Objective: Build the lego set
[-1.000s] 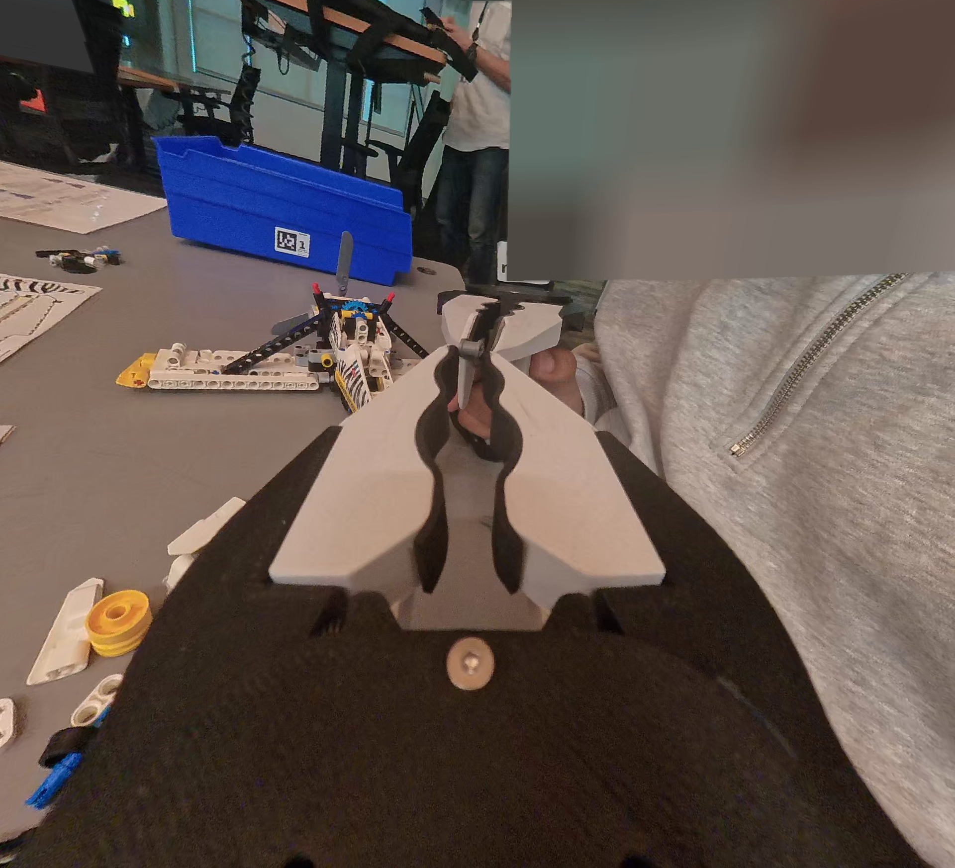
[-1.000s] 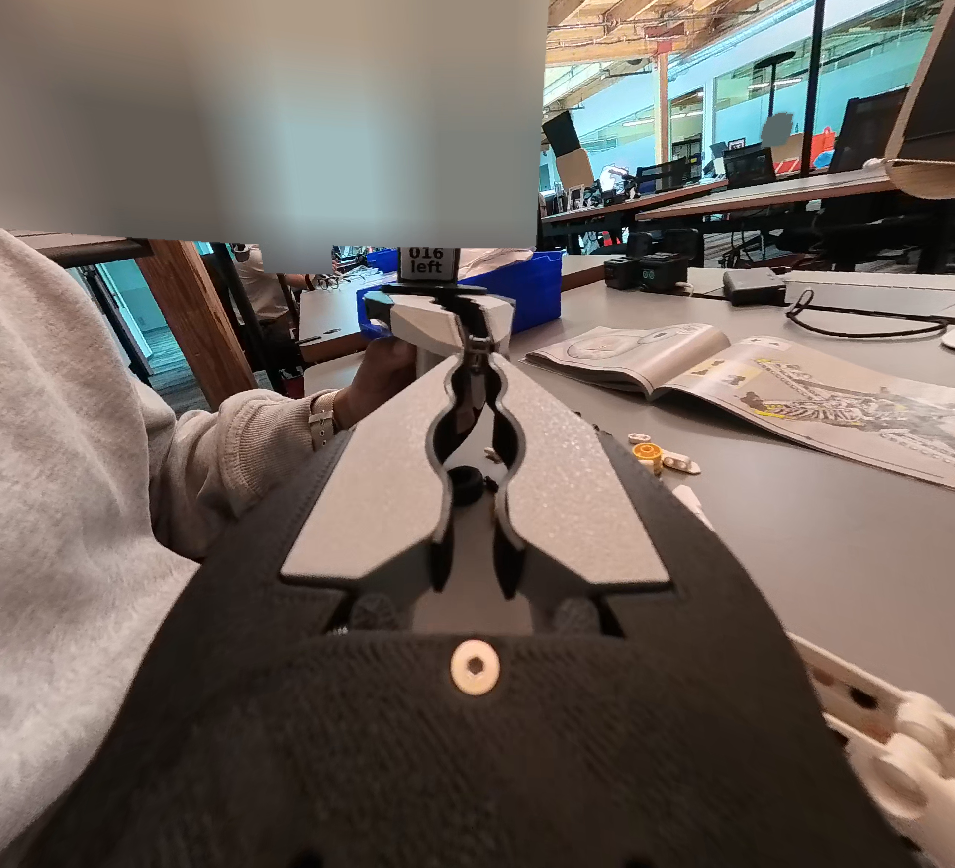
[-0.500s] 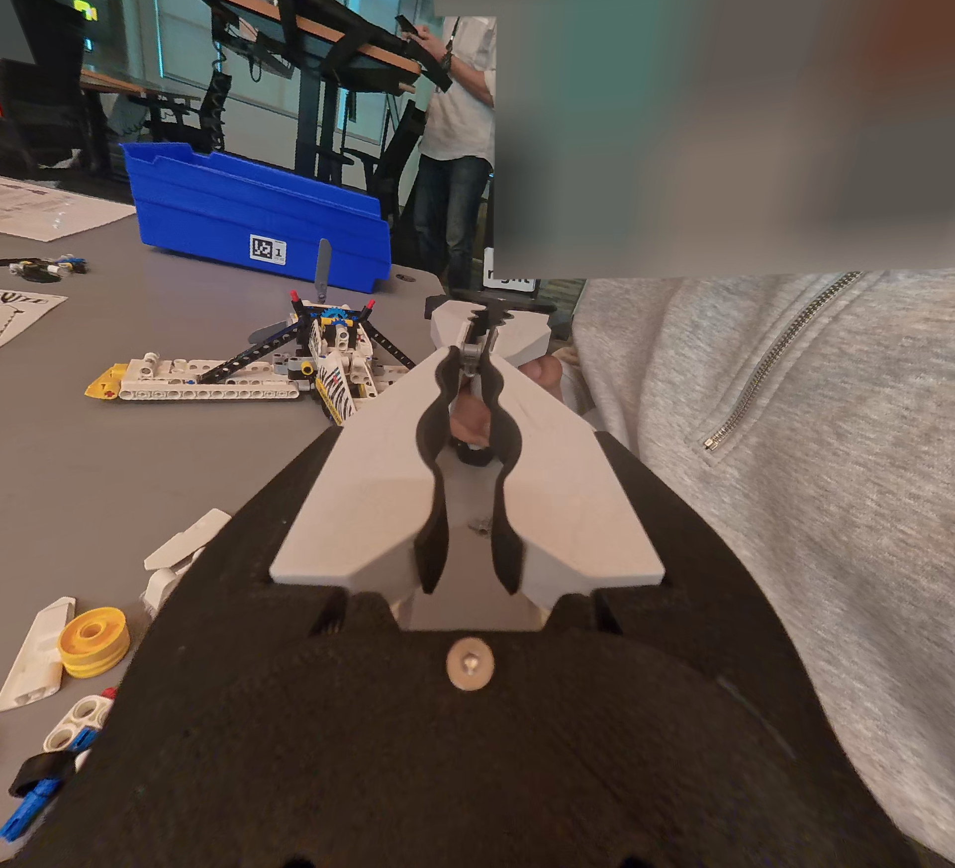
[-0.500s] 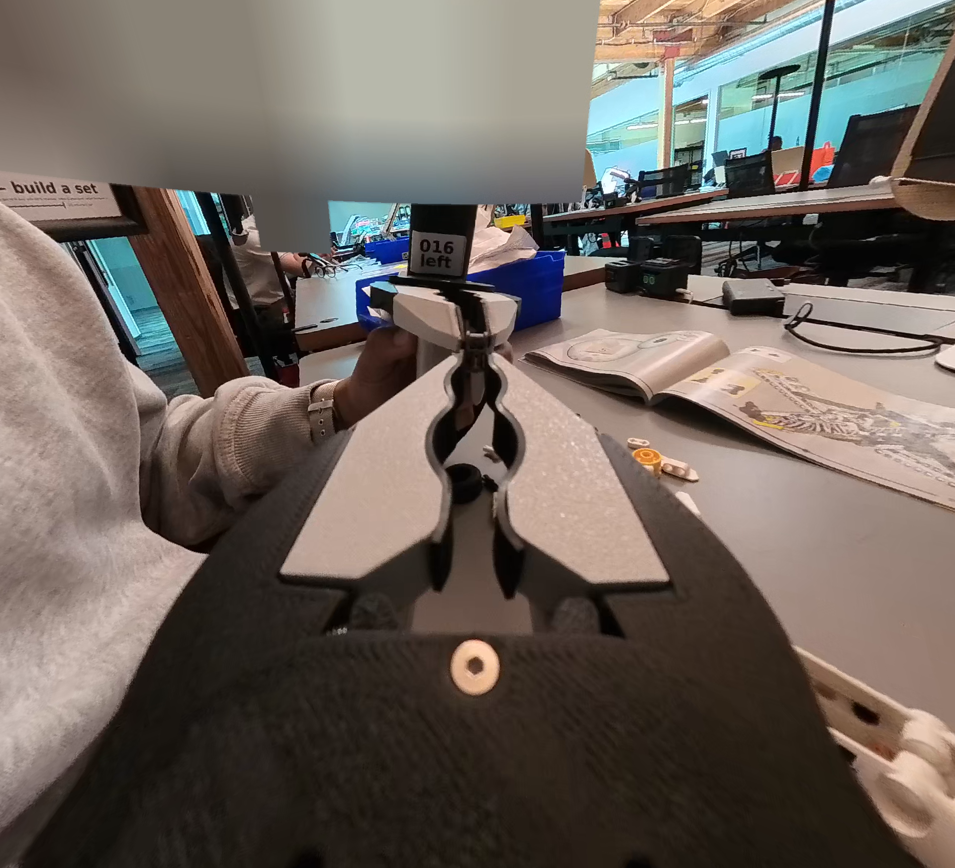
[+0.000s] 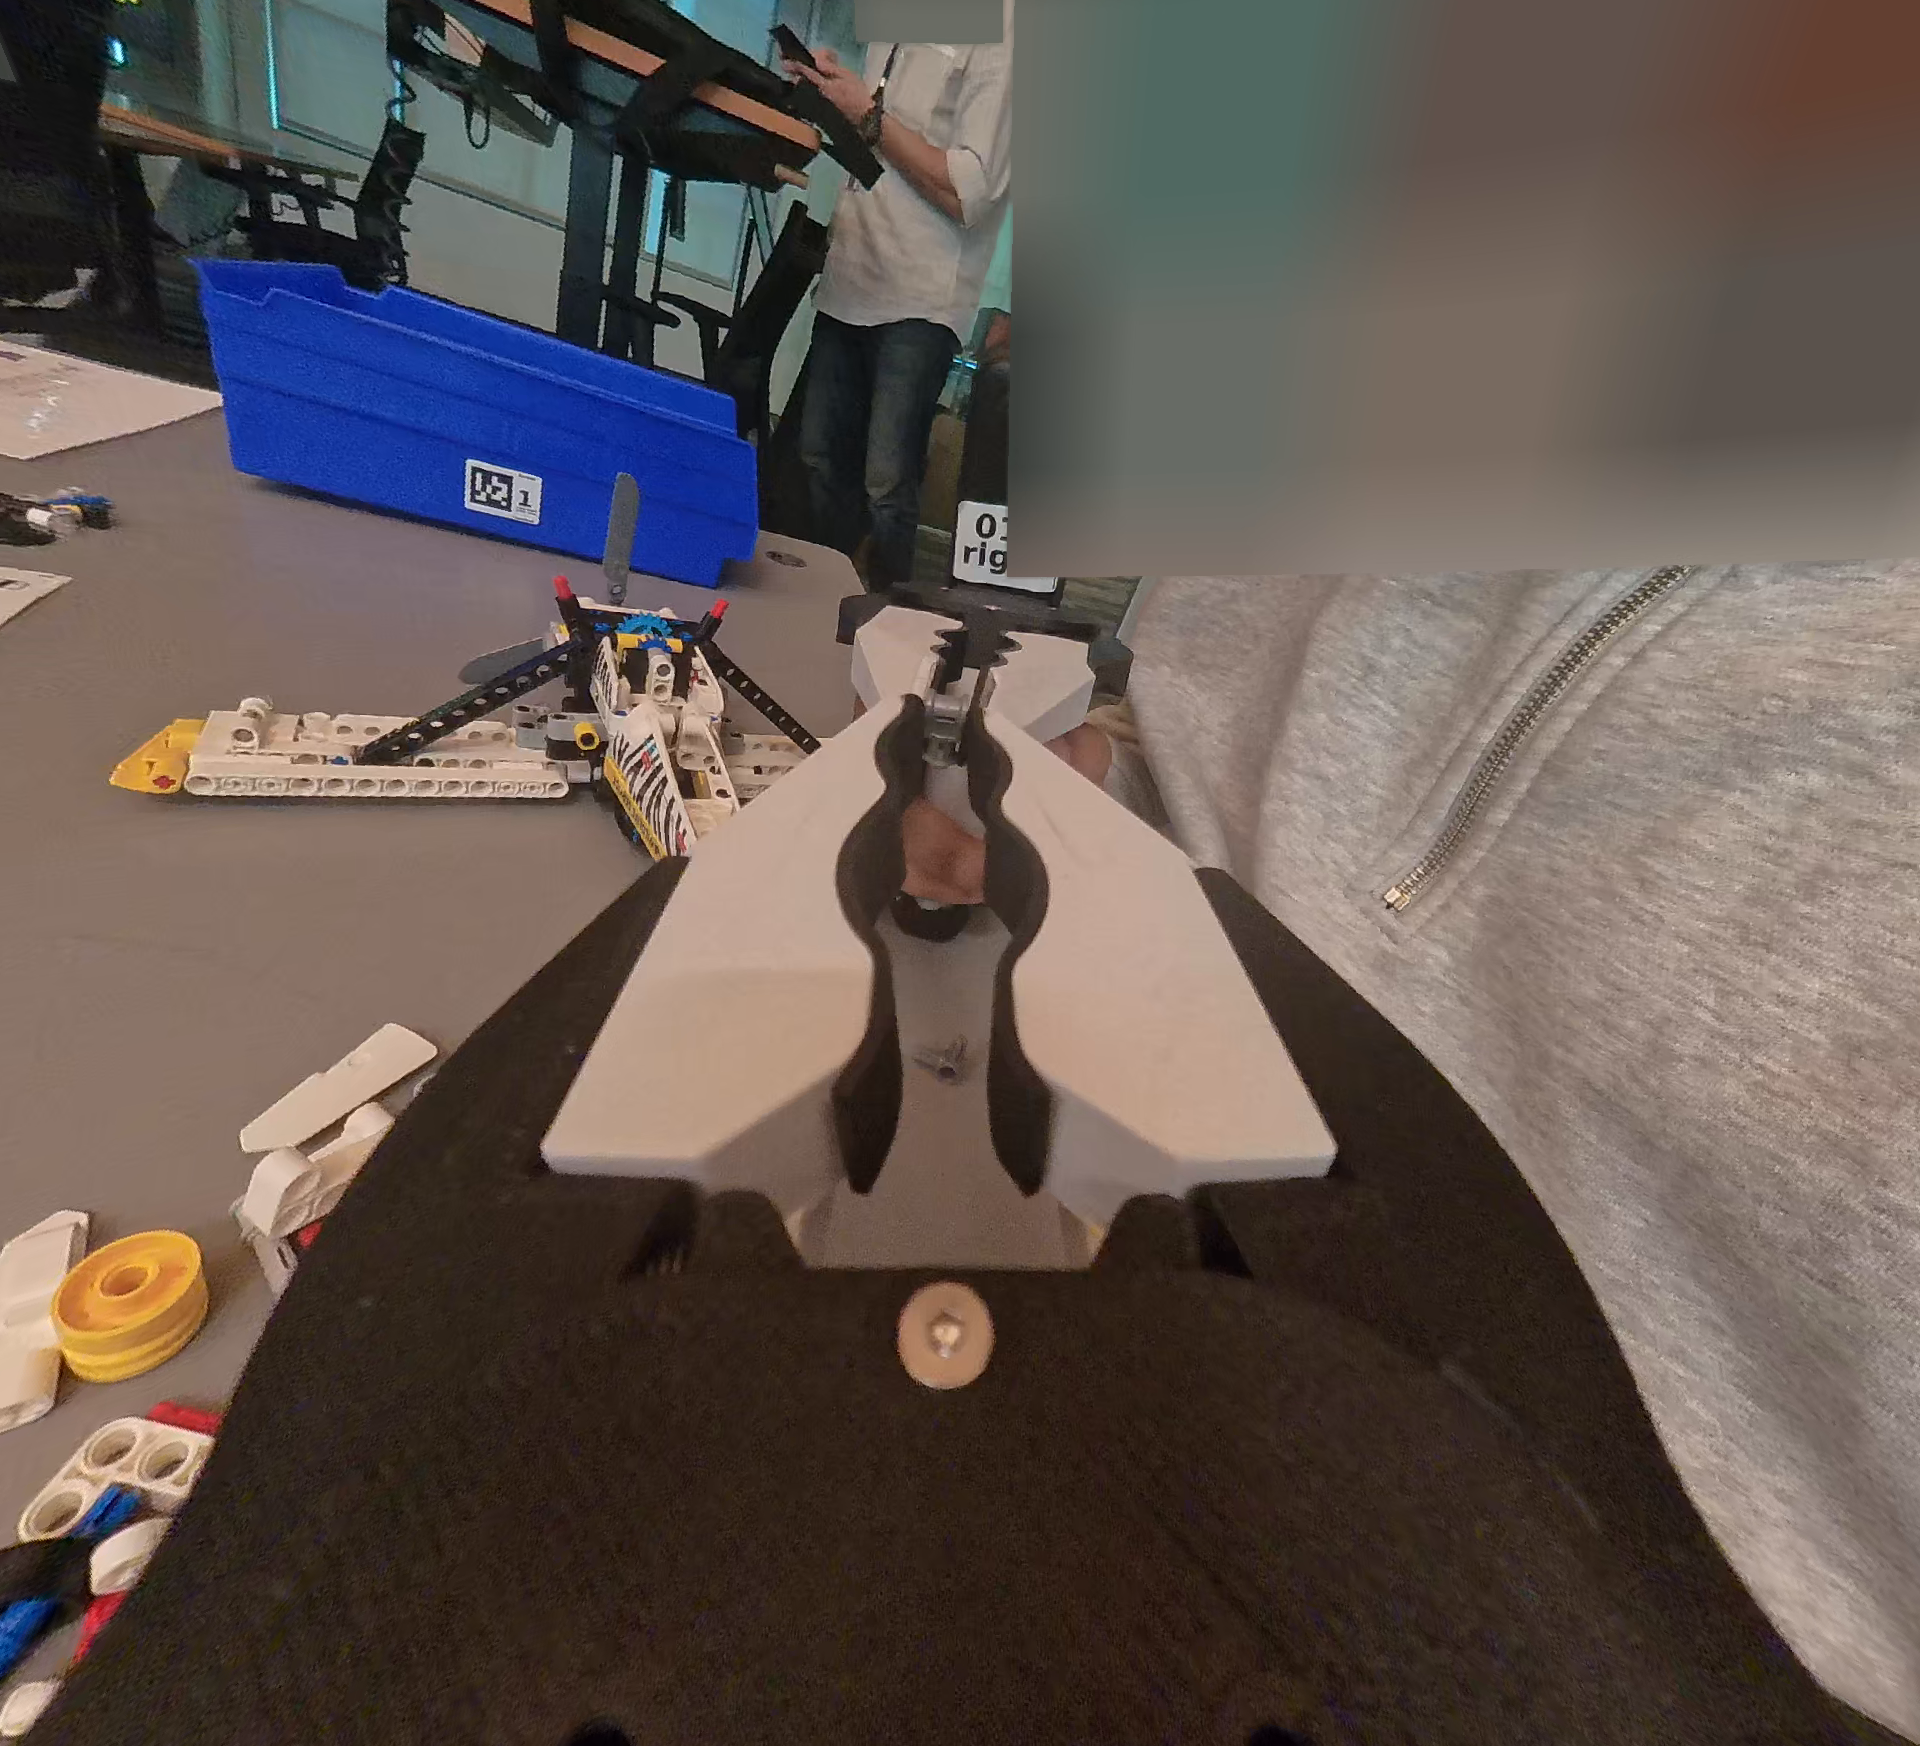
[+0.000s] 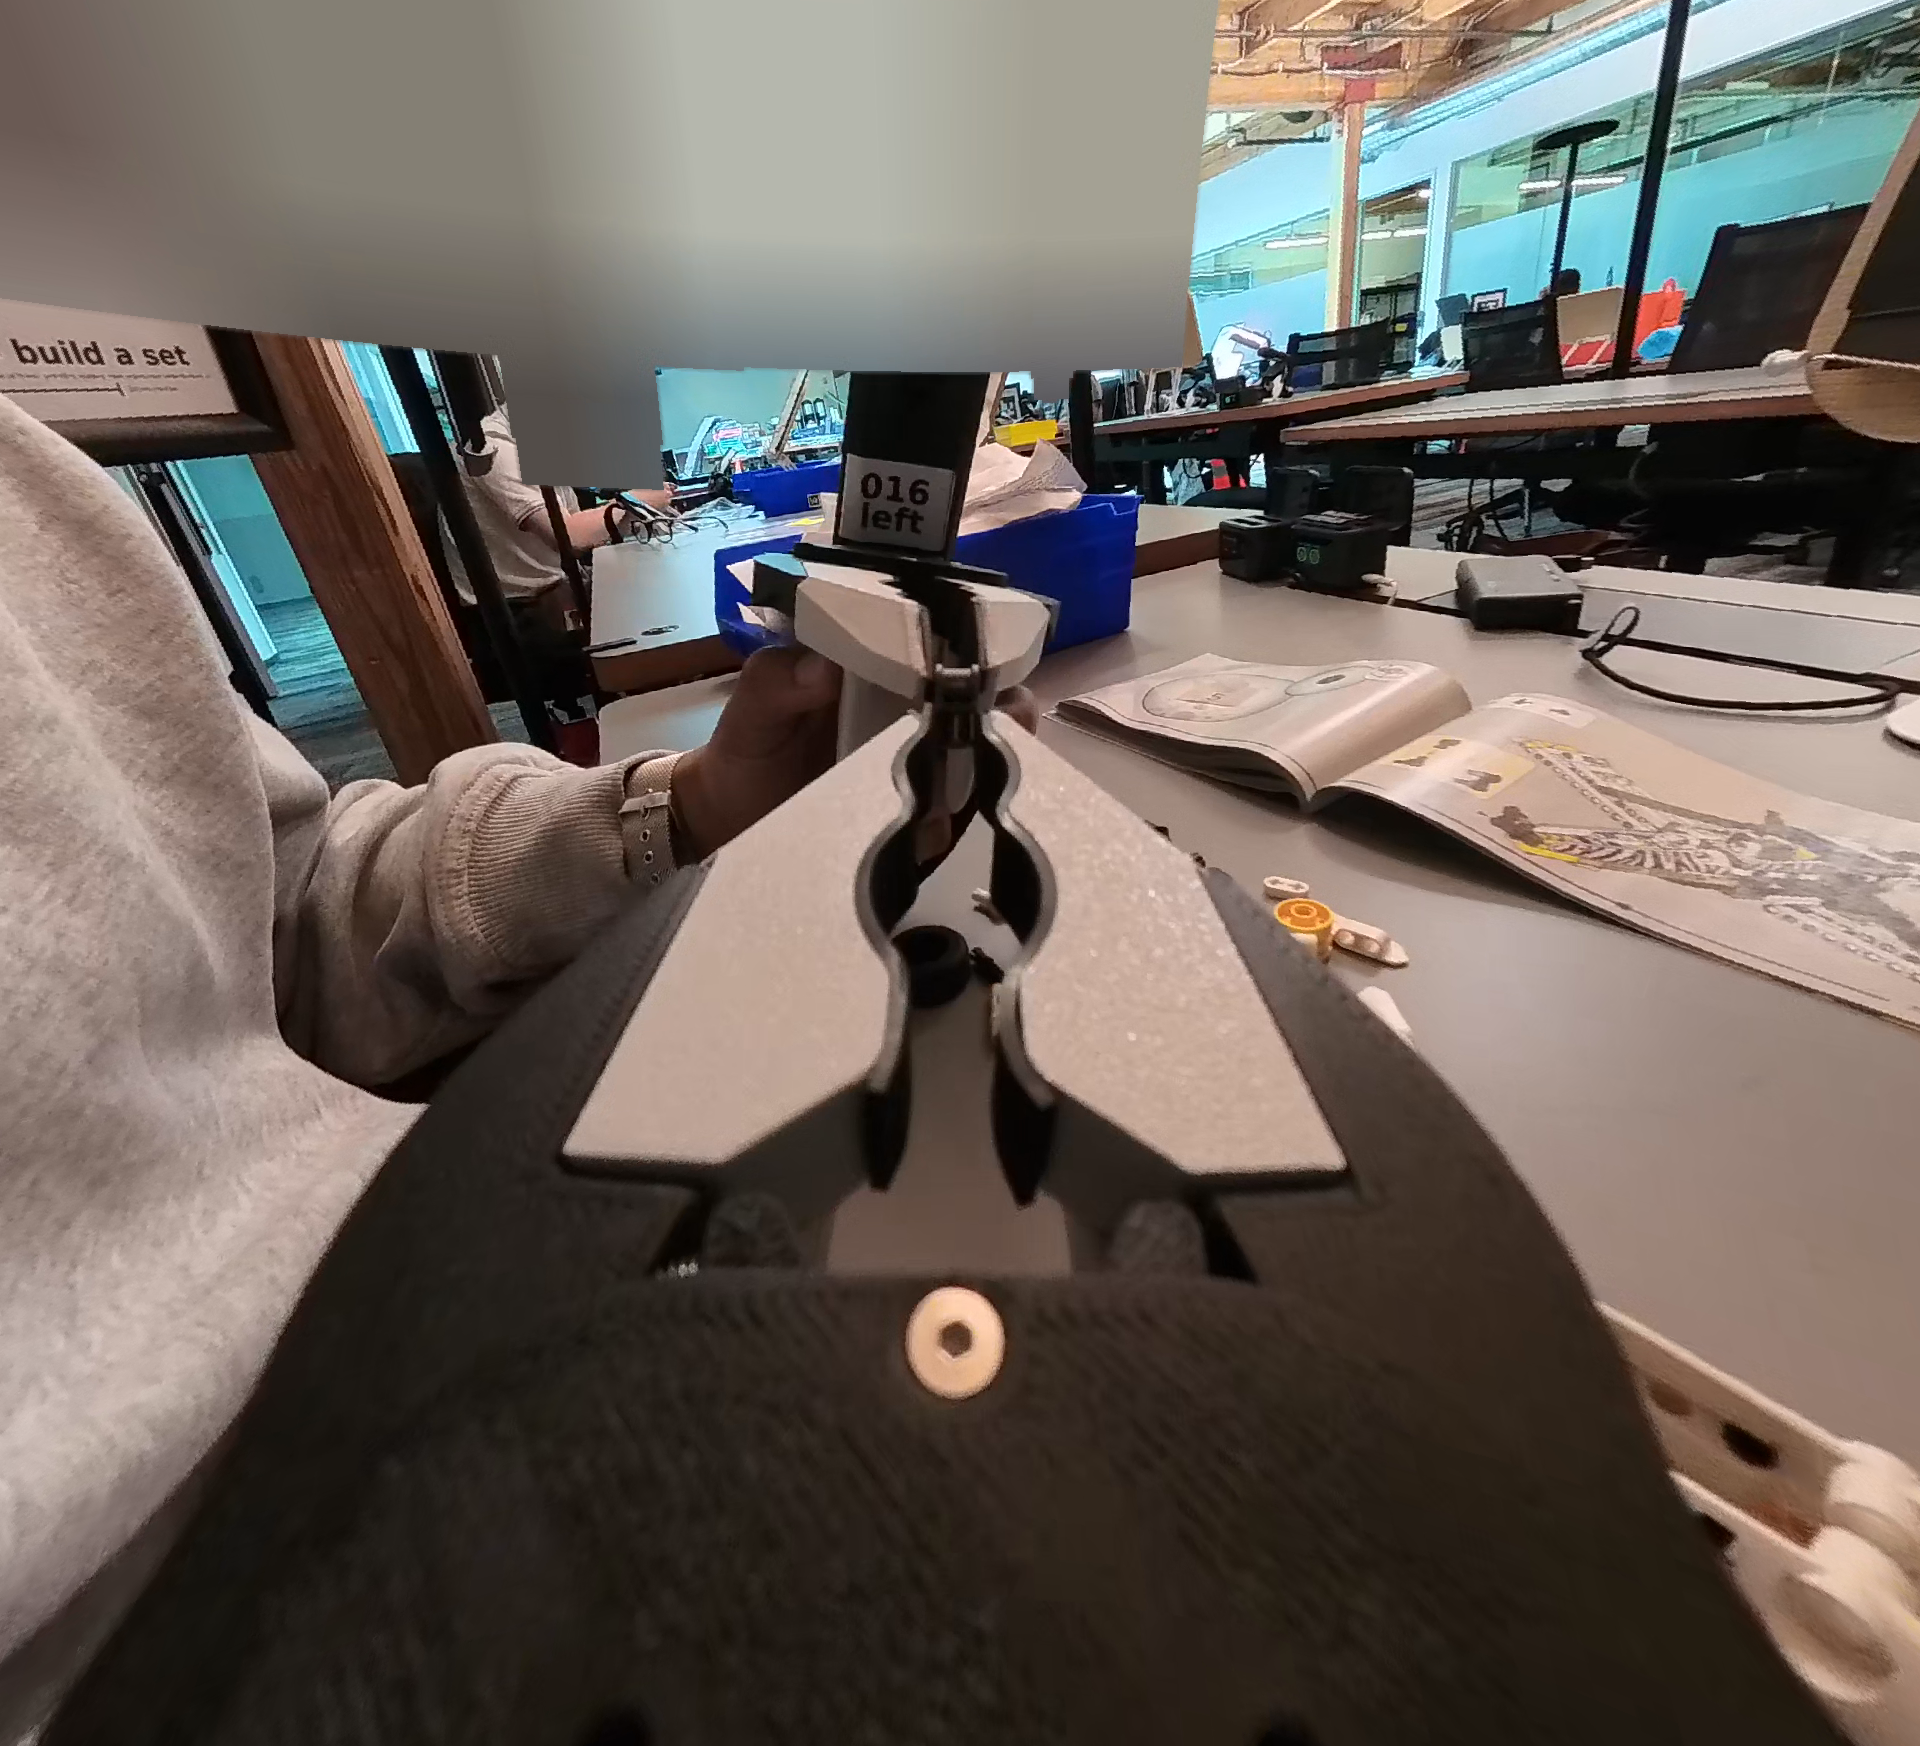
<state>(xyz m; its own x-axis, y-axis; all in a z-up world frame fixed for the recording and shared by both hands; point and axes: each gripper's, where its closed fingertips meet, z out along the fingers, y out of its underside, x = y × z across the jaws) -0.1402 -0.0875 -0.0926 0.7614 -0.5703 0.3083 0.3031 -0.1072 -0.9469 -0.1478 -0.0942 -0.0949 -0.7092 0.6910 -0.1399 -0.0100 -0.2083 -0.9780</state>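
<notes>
Grey table [image 5: 260, 927] under lego model [image 5: 499, 730], booklet [image 6: 1455, 761]

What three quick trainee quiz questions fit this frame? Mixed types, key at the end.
1. True or false: the yellow wheel lies on the table, outside the blue bin.
2. Where is the instruction booklet? A) in a bin B) open on the table C) in a gripper
3. Fill in: the left gripper and the right gripper meet tip to tip on a small ____ lego piece.

Key: 1 true; 2 B; 3 grey.
</notes>
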